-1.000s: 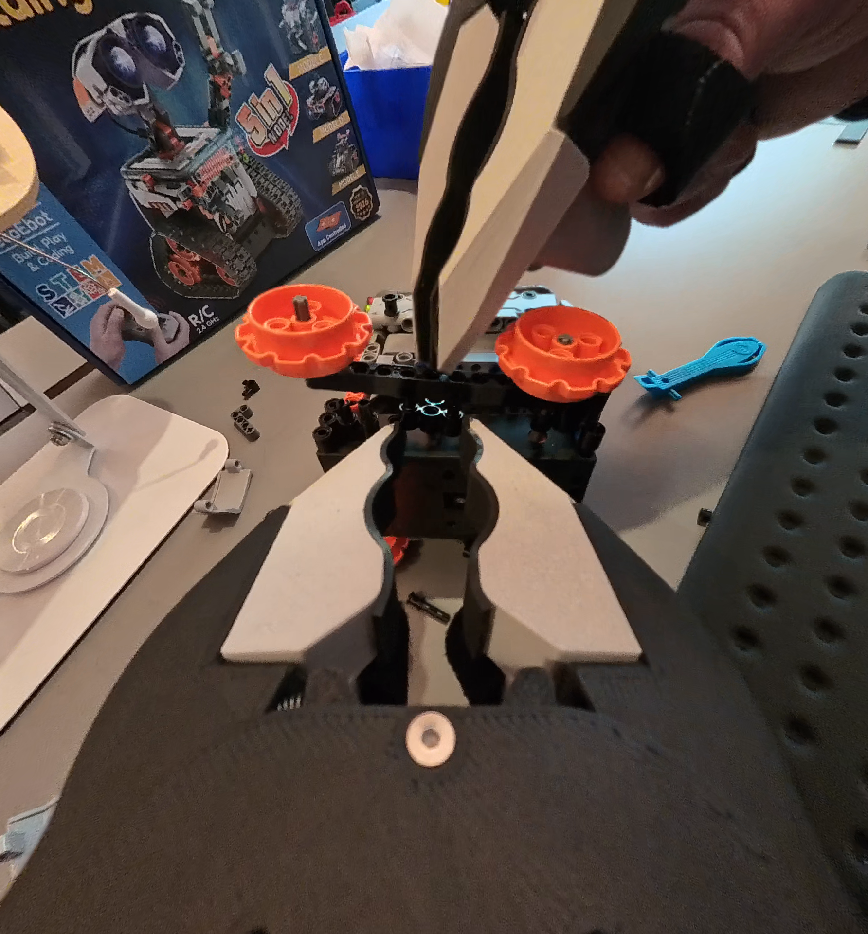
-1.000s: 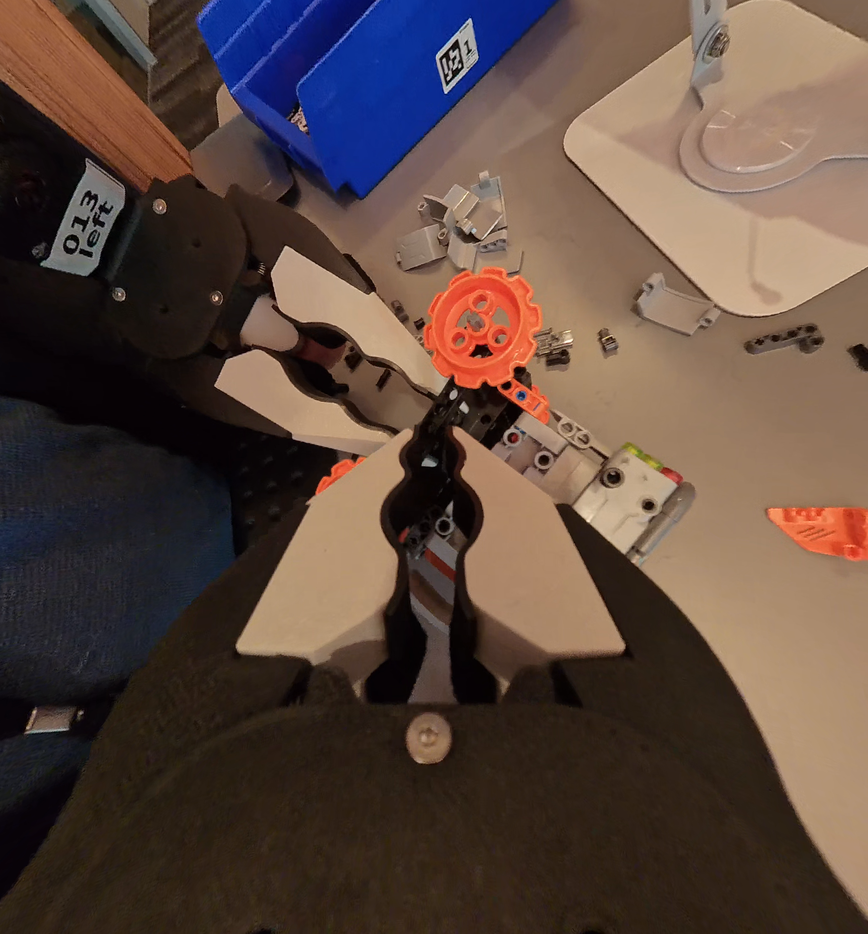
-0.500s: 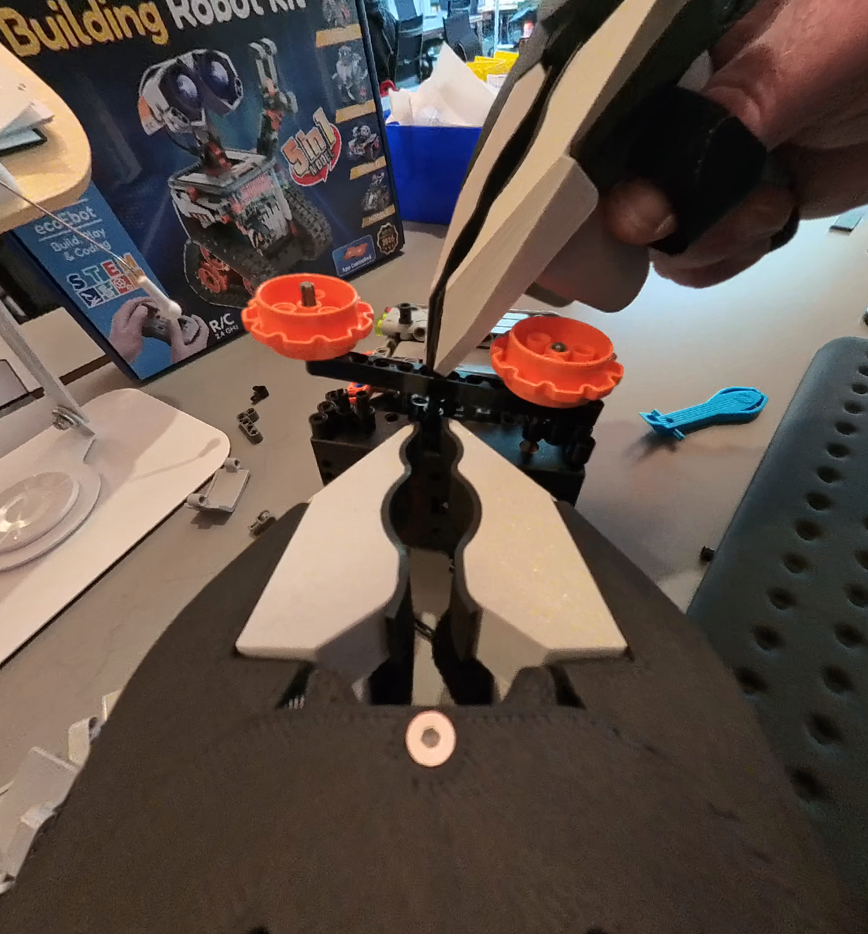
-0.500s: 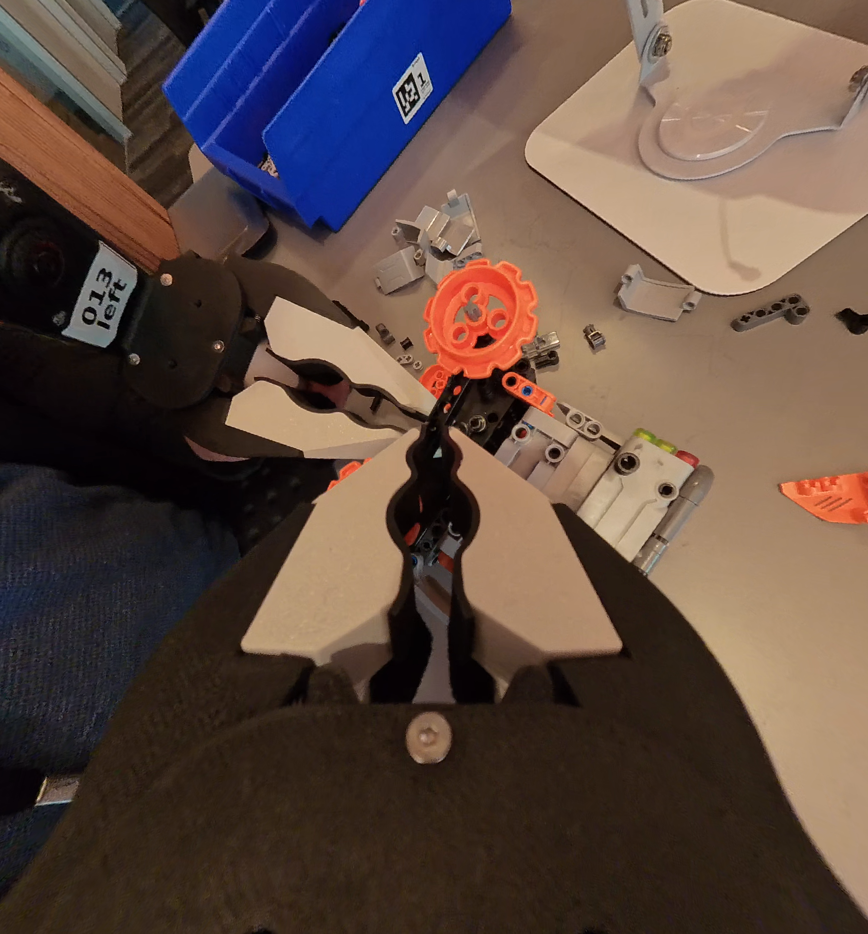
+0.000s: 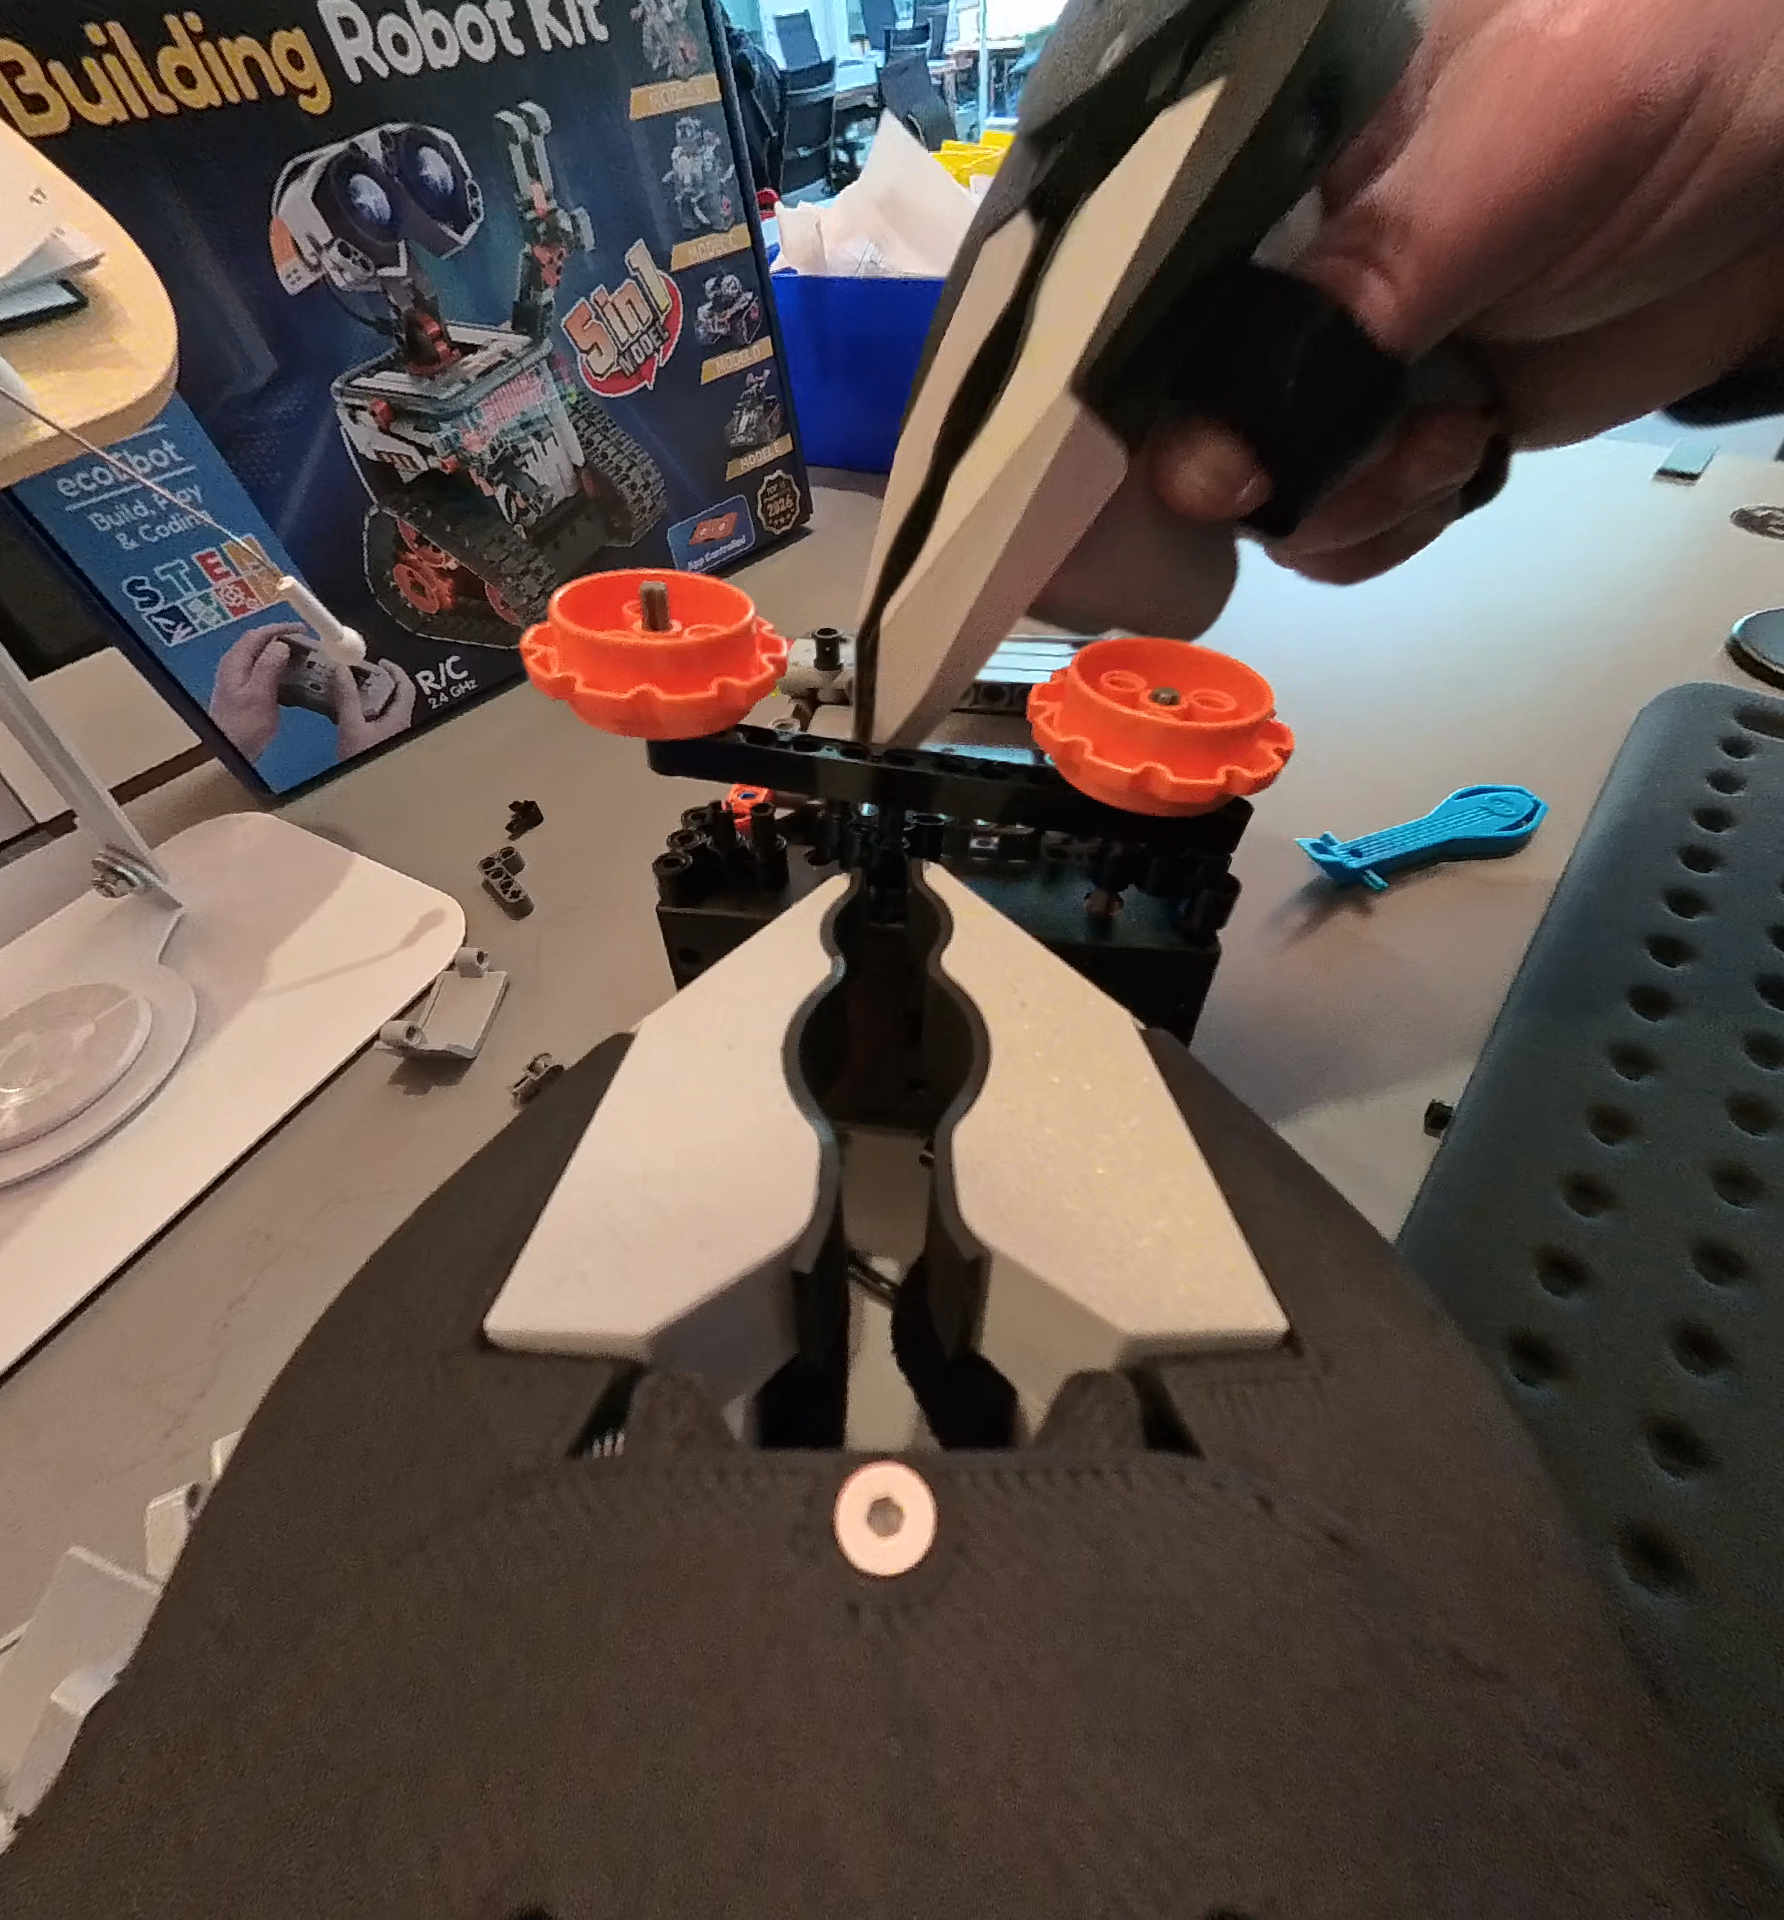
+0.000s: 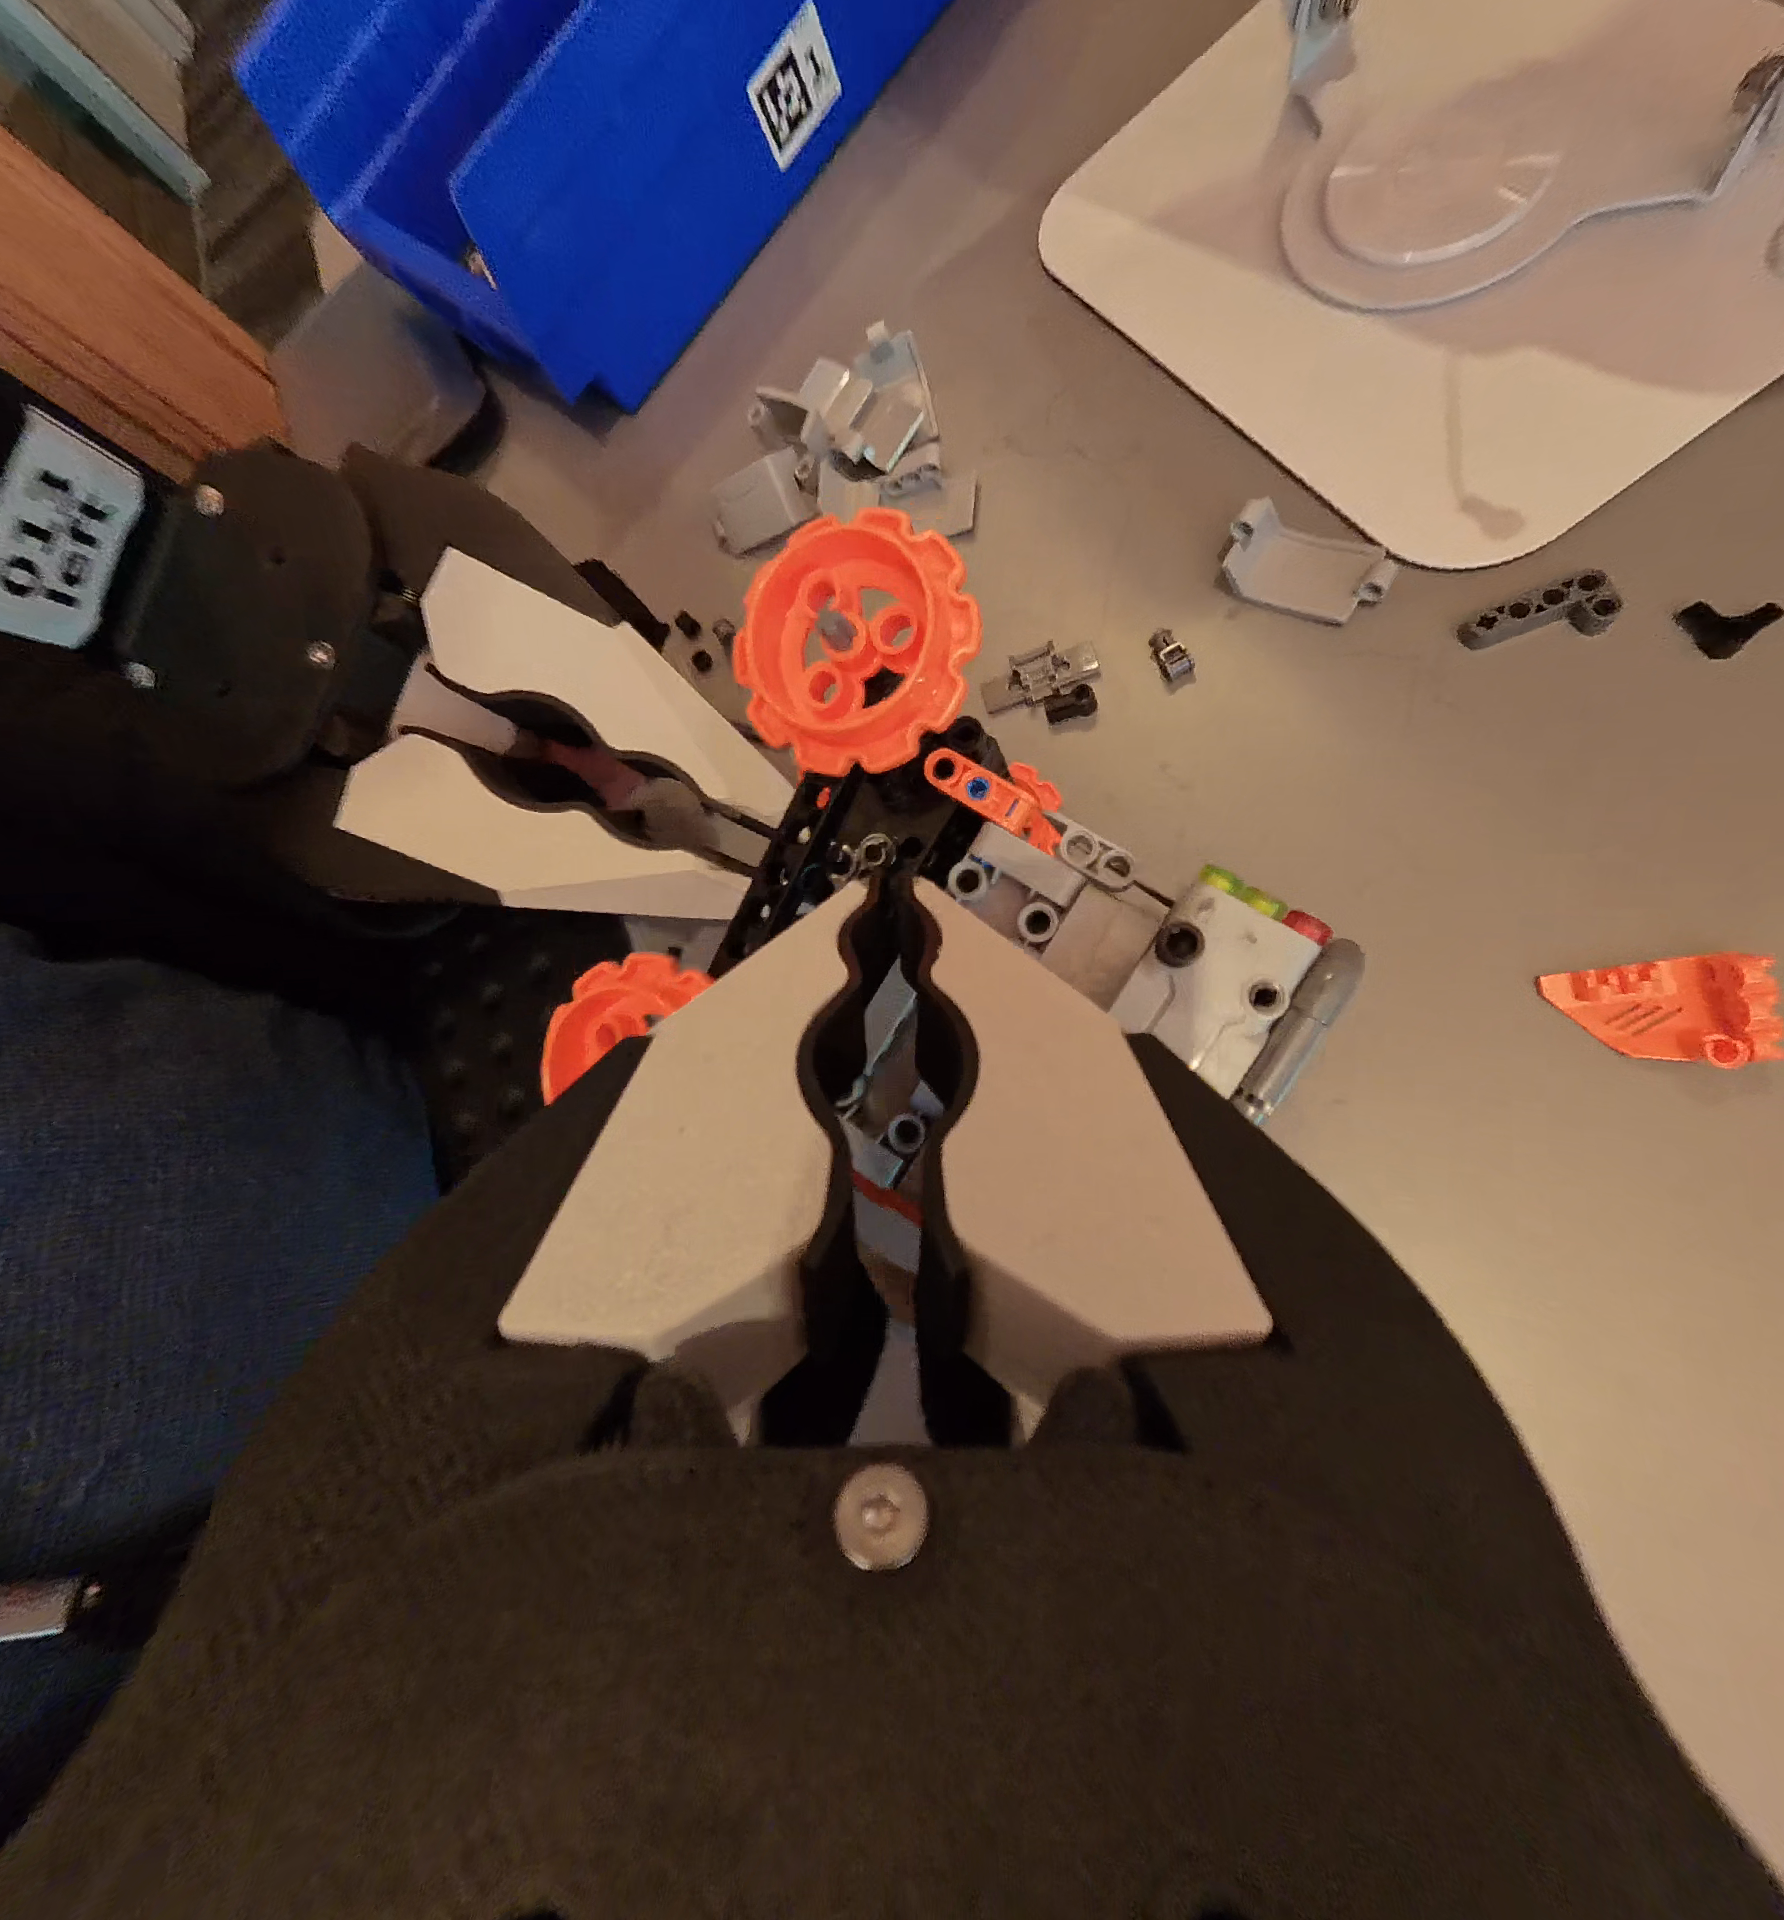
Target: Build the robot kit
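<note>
A brick model with a black frame (image 5: 929, 935) carries a black beam (image 5: 763, 750) with two orange toothed wheels (image 5: 649, 649) (image 5: 1158, 722). My left gripper (image 5: 883, 883) is shut on a thin black part at the front of the frame, just under the beam. My right gripper (image 6: 883, 883), held by a hand, comes down from above, its tips shut and pinching the middle of the beam (image 6: 763, 914). In the right wrist view the upper wheel (image 6: 852, 639) stands beyond the tips and the left gripper (image 6: 732, 842) reaches in from the left. A grey motor block (image 6: 1210, 956) is part of the model.
A robot kit box (image 5: 400, 312) stands behind the model, and a blue bin (image 6: 607, 177) further off. A white stand base (image 5: 244, 987) lies to the left, a blue tool (image 5: 1428, 831) and a dark perforated pad (image 5: 1646, 1143) to the right. Loose grey pieces (image 6: 846, 457) and an orange panel (image 6: 1667, 1008) lie on the table. Both grippers' tips are close together, under 4 cm apart.
My left gripper's jaws have narrowed from a wider gap onto the thin black part, and its view has tilted up. The right gripper stays on the beam and has moved slightly closer.
</note>
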The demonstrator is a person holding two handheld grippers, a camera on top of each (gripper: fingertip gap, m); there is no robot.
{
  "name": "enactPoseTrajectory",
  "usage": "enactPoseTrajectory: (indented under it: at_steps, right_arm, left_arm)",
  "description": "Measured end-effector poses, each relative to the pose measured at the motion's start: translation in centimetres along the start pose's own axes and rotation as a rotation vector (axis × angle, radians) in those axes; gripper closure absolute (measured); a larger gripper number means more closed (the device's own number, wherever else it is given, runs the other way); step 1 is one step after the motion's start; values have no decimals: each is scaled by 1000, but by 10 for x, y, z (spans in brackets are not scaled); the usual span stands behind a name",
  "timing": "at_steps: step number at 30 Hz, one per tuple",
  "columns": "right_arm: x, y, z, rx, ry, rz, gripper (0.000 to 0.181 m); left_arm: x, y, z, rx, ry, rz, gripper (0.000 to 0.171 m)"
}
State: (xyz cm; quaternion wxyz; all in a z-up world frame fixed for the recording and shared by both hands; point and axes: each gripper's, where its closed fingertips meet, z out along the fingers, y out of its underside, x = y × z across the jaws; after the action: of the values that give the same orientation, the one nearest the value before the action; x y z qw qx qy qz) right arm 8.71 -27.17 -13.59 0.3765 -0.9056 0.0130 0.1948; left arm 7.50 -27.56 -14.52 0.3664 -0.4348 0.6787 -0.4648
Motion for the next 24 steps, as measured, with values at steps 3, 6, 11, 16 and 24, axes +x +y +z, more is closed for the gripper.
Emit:
enactPoseTrajectory:
  at_steps: [3,6,11,16,24]
  right_arm:
    - [1,2,7,-20,7,-15,181]
    - [1,2,9,-13,-5,-28,181]
    - [1,0,11,-5,-21,-58,181]
    - [0,4,13,-29,-16,-104,181]
    - [-2,5,13,-32,-16,-119,181]
  left_arm:
    - [2,0,1,1,7,-5,165]
    - [1,0,0,-8,4,2,165]
    - [9,0,0,-19,47,13,166]
    - [15,0,0,-27,84,38,166]
    - [10,0,-7,-14,46,32,148]
